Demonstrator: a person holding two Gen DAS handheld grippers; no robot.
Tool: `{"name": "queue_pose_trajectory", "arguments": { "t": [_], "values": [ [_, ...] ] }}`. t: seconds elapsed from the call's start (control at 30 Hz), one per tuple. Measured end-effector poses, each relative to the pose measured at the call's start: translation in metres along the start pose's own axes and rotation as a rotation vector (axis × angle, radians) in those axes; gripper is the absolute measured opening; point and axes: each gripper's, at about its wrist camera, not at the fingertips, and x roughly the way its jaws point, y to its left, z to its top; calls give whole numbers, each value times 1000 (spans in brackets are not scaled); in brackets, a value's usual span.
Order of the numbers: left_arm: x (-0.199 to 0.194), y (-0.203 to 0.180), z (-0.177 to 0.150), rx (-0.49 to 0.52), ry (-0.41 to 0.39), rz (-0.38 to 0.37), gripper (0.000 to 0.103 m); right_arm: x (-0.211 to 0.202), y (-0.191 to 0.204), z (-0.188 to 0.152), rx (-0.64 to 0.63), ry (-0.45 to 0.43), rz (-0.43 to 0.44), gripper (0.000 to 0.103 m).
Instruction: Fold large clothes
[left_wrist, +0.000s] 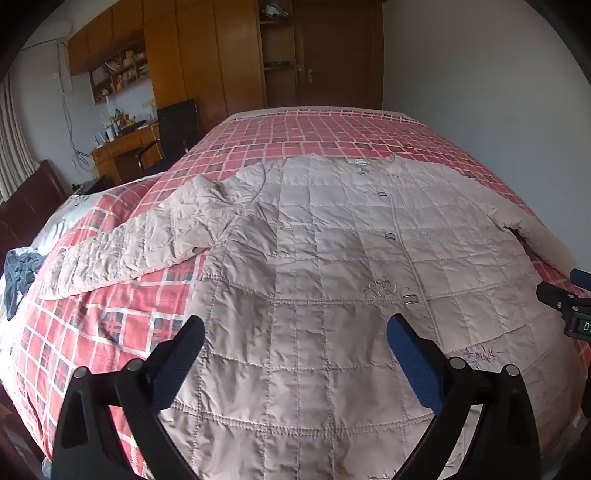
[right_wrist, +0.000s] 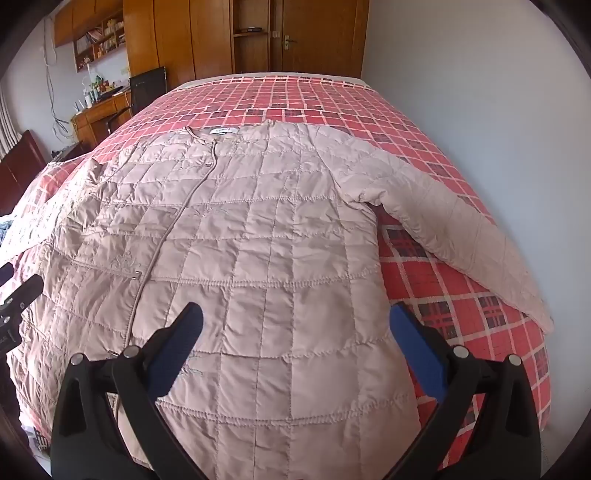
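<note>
A large pale pink quilted jacket (left_wrist: 325, 258) (right_wrist: 236, 240) lies flat and face up on the bed, collar toward the far end and front closed with metal clasps. Its left sleeve (left_wrist: 140, 243) is crumpled and stretches out to the left. The other sleeve (right_wrist: 469, 240) lies straight, angled toward the bed's right edge. My left gripper (left_wrist: 295, 339) hovers open above the jacket's lower left part, nothing between its fingers. My right gripper (right_wrist: 295, 328) is open over the lower right part near the hem. The right gripper's tip (left_wrist: 565, 302) shows at the left wrist view's right edge.
The bed (left_wrist: 332, 129) (right_wrist: 461, 288) wears a red and pink plaid cover. A dark blue garment (left_wrist: 20, 273) lies at its left side. A dark headboard (left_wrist: 26, 199), a wooden desk (left_wrist: 125, 147) with a chair, wardrobes and a door stand beyond. A white wall (right_wrist: 480, 92) runs along the right.
</note>
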Motion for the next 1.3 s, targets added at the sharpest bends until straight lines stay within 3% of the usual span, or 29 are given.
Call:
{"name": "queue_pose_trajectory", "arguments": {
  "t": [1.3],
  "values": [
    [2,0,-3,-1,-8,16,99,7,2,1,7,2,-2,100]
  ]
}}
